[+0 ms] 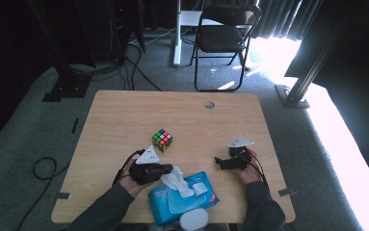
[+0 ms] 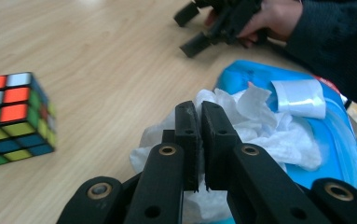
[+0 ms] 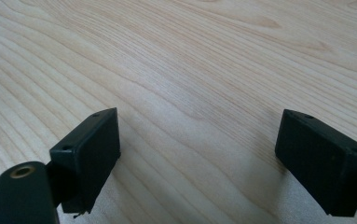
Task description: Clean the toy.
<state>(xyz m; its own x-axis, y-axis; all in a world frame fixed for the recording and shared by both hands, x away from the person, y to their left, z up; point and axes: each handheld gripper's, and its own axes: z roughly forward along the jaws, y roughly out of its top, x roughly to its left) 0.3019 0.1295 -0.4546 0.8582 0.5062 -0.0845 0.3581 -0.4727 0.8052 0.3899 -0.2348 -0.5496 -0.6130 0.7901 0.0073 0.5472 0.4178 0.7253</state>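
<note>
Jaws of the left gripper pinch a white wipe above the blue pack at the desk's near edge, while the right gripper rests spread wide.

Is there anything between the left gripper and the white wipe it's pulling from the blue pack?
Nothing visible. The left gripper has its fingers shut on the crumpled white wet wipe, which sticks out of the blue plastic wipes pack. The multicoloured puzzle cube sits off to the side, apart.
</note>
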